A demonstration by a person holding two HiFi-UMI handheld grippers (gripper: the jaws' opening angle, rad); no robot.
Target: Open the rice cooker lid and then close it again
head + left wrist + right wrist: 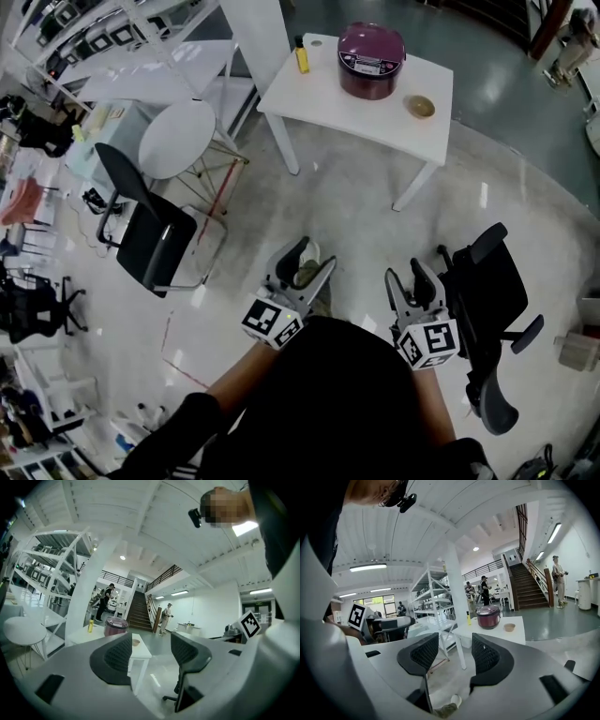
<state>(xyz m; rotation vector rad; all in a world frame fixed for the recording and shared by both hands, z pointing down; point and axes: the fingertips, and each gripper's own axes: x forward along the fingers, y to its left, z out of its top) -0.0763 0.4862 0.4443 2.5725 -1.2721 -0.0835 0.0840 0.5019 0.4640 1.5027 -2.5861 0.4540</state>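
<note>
A maroon rice cooker point(371, 60) with its lid down stands on a white table point(319, 94) far ahead of me. It also shows small in the left gripper view as the cooker point(115, 626) and in the right gripper view as the cooker point(488, 617). My left gripper point(309, 256) is held low near my body, open and empty. My right gripper point(417, 277) hangs beside it, also open with nothing between its jaws. Both are well short of the table.
A yellow bottle point(302, 55) and a small bowl point(419, 106) share the table with the cooker. A white round chair point(178, 139) and a black chair point(150, 230) stand at the left, a black office chair point(487, 300) at the right. People stand by the far stairs point(140, 609).
</note>
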